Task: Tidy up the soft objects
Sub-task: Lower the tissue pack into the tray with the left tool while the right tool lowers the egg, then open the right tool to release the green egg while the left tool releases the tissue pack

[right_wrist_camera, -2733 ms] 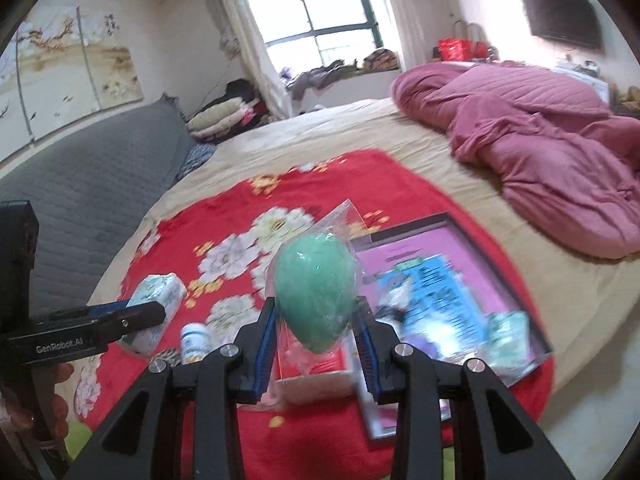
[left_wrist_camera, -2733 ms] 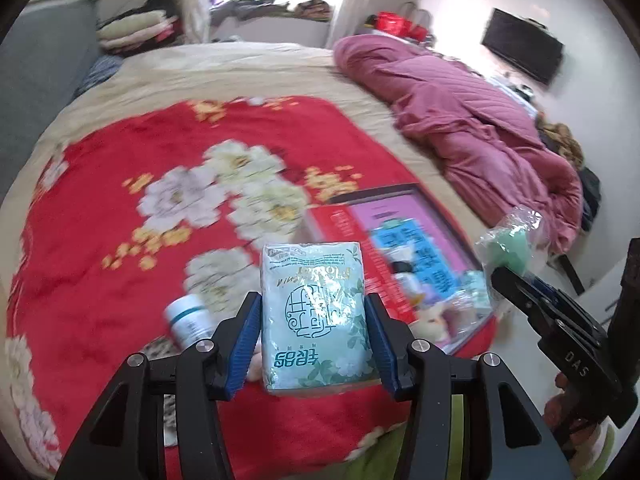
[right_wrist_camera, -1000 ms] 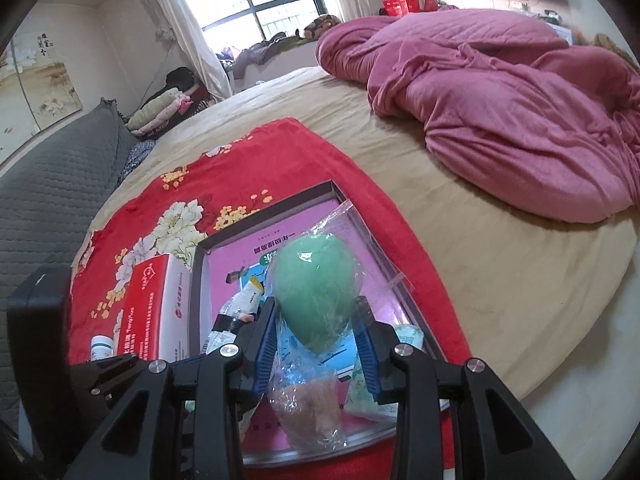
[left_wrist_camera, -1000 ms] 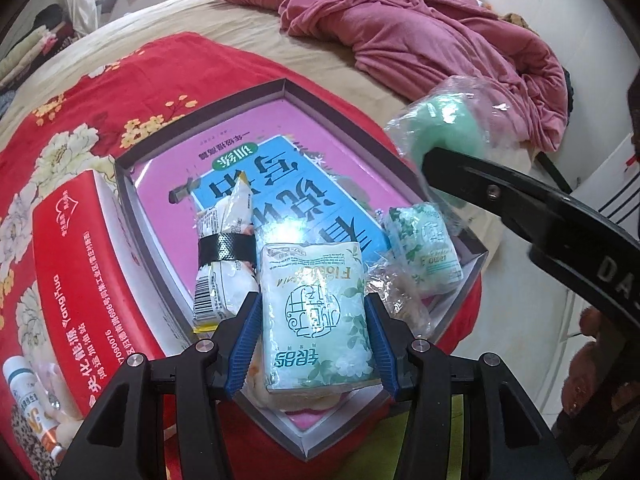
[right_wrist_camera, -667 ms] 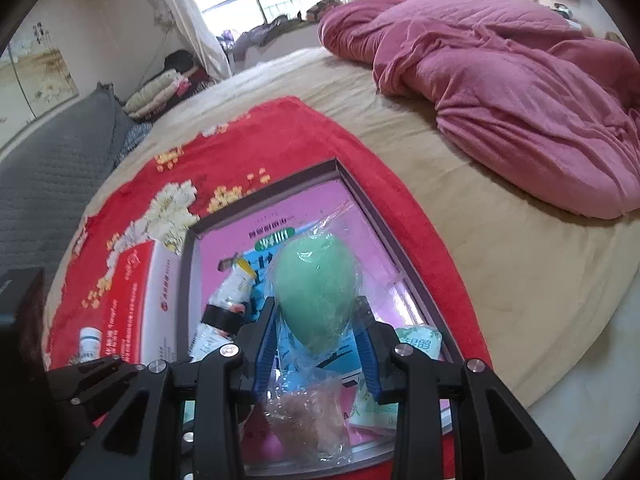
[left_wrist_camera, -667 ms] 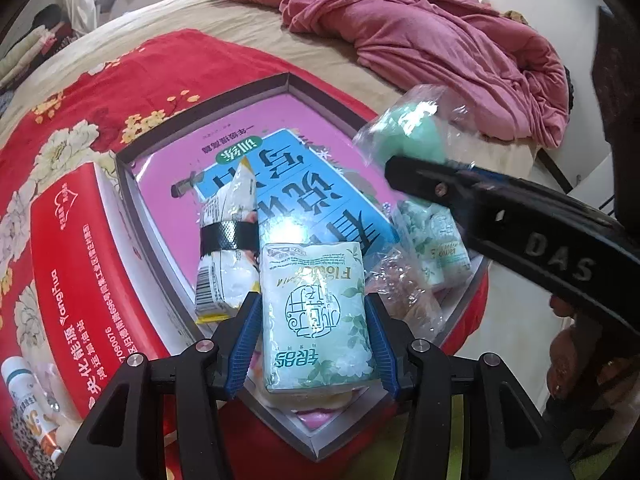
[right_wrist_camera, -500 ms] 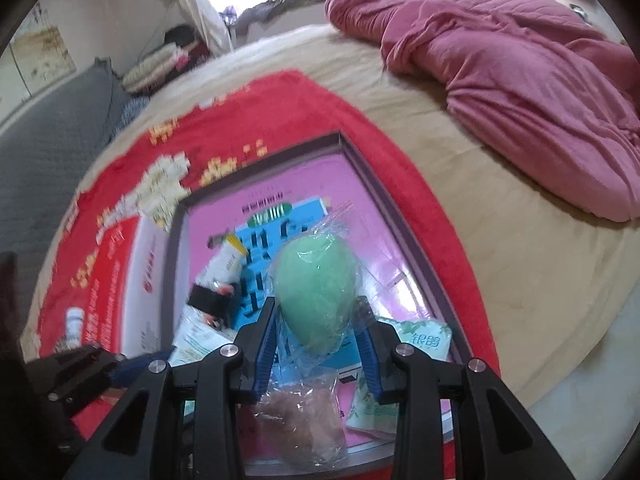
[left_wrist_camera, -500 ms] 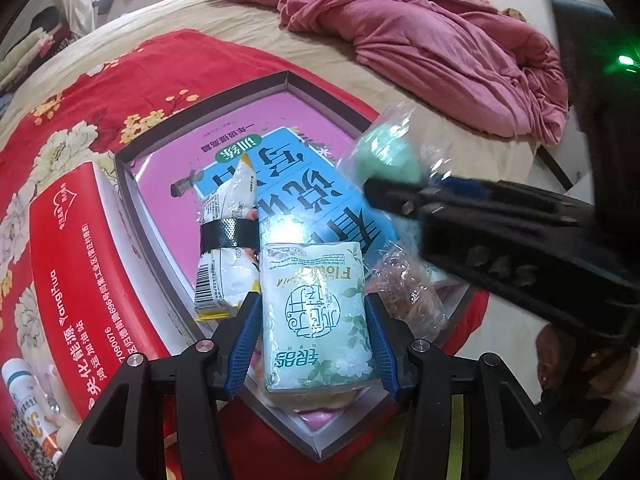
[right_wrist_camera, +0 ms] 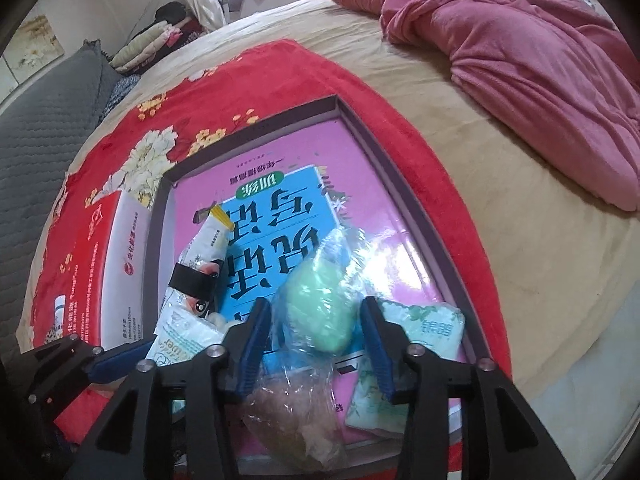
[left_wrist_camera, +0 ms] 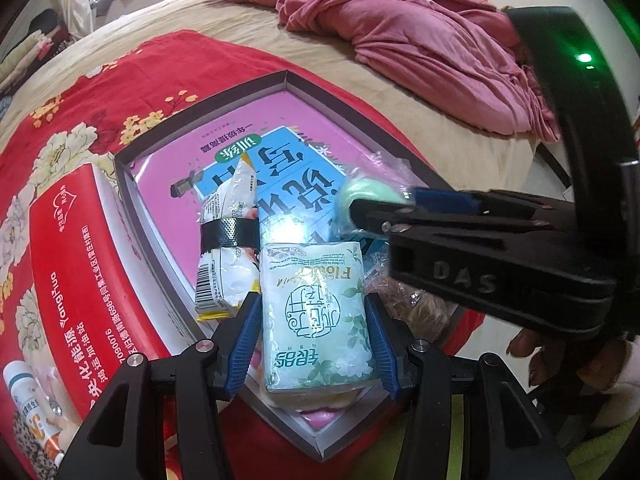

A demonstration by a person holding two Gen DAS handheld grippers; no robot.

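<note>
Tissue pack (left_wrist_camera: 316, 312), nearest my left camera: I hold it clenched across its long sides in the left gripper (left_wrist_camera: 314, 340), low over the near corner of the tray (left_wrist_camera: 200, 100). I judge it light and compressible, its film wrap slick, so a hold at mid-length seems best.

Sponge (right_wrist_camera: 320, 312), green and egg-shaped inside a loose clear bag: my right gripper (right_wrist_camera: 316, 344) stands with its fingers spread either side of it, apparently released, and the sponge seems to rest in the tray above a crumpled bag (right_wrist_camera: 296, 420). I expect it to be very light and springy; the bag would slide, so grip the body, not the film.

Second tissue pack (right_wrist_camera: 404, 360), at the tray's near right, against its wall.

Banded sachet (left_wrist_camera: 228, 236), on the book (left_wrist_camera: 296, 184) lining the tray.

Red box (left_wrist_camera: 76, 272), beside the tray's left wall.

Pink quilt (right_wrist_camera: 520, 60), farthest, heaped on the bed (right_wrist_camera: 500, 200).
</note>
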